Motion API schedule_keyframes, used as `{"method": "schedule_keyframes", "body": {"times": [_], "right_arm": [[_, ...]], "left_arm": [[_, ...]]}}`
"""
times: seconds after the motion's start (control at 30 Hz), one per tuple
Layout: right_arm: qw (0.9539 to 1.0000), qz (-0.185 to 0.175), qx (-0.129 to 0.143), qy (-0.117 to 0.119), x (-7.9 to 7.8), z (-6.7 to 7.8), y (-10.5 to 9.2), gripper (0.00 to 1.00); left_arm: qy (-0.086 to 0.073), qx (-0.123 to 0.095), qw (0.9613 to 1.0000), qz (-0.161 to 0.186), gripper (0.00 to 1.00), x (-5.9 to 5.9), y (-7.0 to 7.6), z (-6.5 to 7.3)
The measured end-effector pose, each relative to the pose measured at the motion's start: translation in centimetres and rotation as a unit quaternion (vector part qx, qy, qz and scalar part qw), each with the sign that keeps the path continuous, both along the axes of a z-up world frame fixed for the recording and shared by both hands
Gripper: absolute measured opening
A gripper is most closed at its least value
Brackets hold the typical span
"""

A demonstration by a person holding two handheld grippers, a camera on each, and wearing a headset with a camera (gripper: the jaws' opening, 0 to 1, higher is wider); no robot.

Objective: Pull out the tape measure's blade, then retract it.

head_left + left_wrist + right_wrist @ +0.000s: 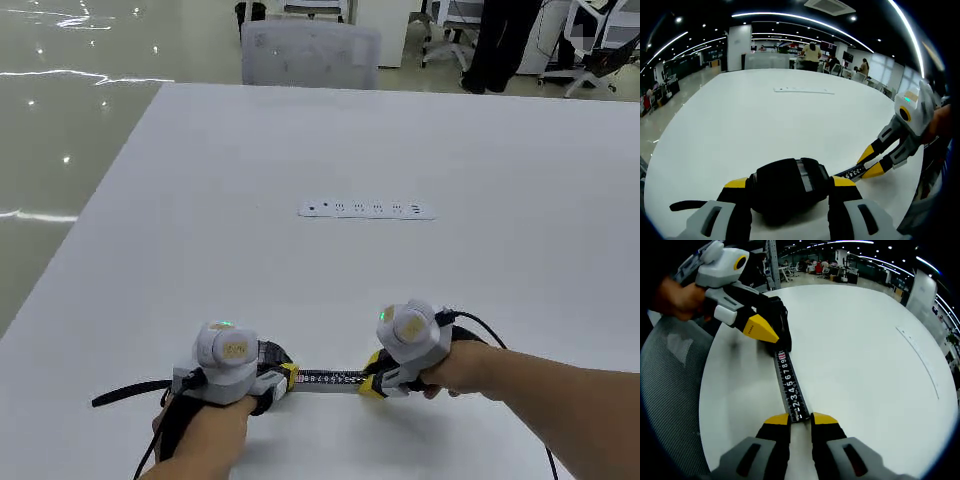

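Jaws of left gripper [790, 182] clamp one tape measure [786, 192], right gripper [800, 418] jaws pinch its blade [788, 384] end.

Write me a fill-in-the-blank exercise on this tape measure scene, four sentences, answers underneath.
1. The ____ gripper is shut on the tape measure's black case.
2. The right gripper is shut on the tip of the pulled-out ____.
3. The tips of both grippers' jaws are coloured ____.
4. Farther back on the white table lies a white ____ strip.

Missing words: left; blade; yellow; power
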State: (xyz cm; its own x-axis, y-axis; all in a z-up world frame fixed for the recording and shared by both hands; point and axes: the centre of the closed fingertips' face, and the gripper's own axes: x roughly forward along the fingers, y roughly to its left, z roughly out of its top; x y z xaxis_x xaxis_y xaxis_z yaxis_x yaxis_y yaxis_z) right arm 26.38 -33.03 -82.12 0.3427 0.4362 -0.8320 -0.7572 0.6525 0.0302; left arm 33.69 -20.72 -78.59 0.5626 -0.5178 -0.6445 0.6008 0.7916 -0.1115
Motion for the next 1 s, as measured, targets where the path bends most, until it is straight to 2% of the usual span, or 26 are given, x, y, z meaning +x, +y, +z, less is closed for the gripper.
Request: {"method": "schedule_keyframes", "body": {"times": [1.0], "right_arm": [[1.0000,0.007,0.001,-0.006,0.9,0.0,2.2,0.14]], "left_arm": [[0.004,-0.001,1.0000,0.004,0.58,0.0,0.0,0.0]]}}
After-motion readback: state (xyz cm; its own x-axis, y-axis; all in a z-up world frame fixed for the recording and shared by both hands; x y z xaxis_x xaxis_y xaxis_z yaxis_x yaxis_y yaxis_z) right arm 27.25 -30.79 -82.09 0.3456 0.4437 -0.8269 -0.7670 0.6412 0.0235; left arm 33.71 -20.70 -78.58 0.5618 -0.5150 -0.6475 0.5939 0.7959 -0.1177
